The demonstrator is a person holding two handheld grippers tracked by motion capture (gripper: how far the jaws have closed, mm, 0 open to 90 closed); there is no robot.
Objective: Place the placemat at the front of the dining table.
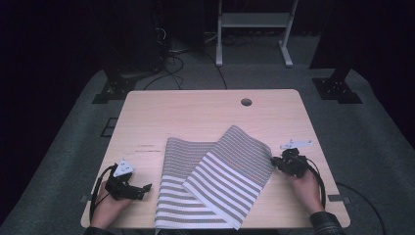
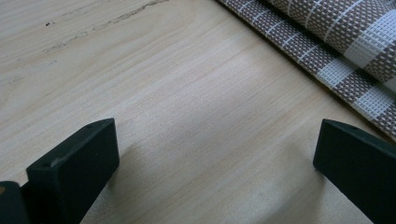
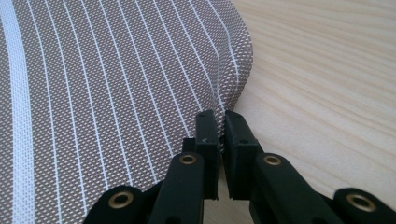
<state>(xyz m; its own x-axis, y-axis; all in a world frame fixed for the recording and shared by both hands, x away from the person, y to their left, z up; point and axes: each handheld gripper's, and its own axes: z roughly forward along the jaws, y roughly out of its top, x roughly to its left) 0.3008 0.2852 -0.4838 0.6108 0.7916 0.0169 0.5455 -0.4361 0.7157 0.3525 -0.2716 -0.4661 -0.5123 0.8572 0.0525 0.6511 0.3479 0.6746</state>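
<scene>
A brown and white striped woven mat [image 1: 215,176] lies folded over itself on the wooden table [image 1: 195,112]. My right gripper [image 1: 275,162] pinches the mat's right edge; in the right gripper view its jaws [image 3: 220,122] are closed on the mat's rim [image 3: 224,84], which lifts slightly off the table. My left gripper [image 1: 142,188] rests on the table left of the mat, its two jaws wide apart with bare wood between them [image 2: 215,140]. The mat's edge [image 2: 336,46] shows at the top right of the left gripper view, apart from the jaws.
A round cable hole [image 1: 246,102] sits near the table's far edge. Beyond the table stand a white frame [image 1: 254,29] and dark stands on grey carpet. Faint marks [image 1: 149,148] lie on the wood left of the mat.
</scene>
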